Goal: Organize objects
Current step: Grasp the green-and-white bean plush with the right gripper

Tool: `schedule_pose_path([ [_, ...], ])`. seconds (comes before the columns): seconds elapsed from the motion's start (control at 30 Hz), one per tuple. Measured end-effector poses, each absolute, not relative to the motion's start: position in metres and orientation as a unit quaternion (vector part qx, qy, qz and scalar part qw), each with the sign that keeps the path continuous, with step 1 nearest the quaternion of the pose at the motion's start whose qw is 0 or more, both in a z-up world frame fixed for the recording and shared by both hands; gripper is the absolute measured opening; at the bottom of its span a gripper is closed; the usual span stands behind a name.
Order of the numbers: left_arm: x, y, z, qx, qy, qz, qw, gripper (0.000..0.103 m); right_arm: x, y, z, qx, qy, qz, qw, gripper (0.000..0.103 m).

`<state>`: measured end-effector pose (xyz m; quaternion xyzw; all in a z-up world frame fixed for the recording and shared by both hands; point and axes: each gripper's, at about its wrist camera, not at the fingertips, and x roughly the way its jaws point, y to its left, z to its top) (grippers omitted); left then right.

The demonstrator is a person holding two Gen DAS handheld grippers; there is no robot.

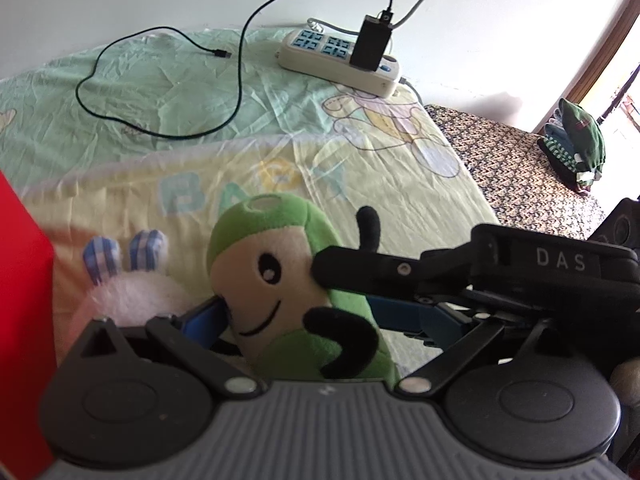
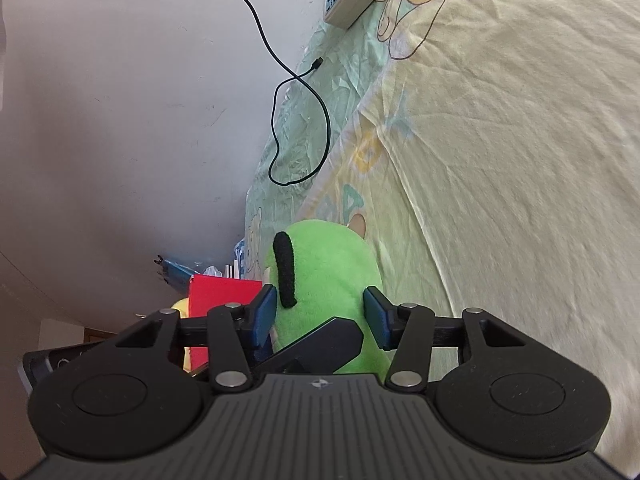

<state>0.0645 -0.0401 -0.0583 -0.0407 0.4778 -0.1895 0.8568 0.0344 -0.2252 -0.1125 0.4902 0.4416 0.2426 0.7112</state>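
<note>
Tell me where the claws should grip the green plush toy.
Grip the green plush toy across its rounded body, one blue pad on each flank, coming from behind it as the right claw is placed now. The body is soft and wide; the thin black arm would slip.

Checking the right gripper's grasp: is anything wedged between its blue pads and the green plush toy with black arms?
Nothing visible: the green plush toy sits directly between the right gripper's blue pads. The left gripper's black finger crosses only the toy's lower part, nearer the camera.
</note>
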Motion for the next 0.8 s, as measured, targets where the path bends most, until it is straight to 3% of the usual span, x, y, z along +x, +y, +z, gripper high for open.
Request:
schedule_pose_path([
  [0.8, -0.038, -0.026, -0.037, -0.021, 0.467, -0.228, 0.854, 0.099, -0.058, -0.203, -0.083, 0.428, 0.453, 0.274, 0.732, 0.051],
])
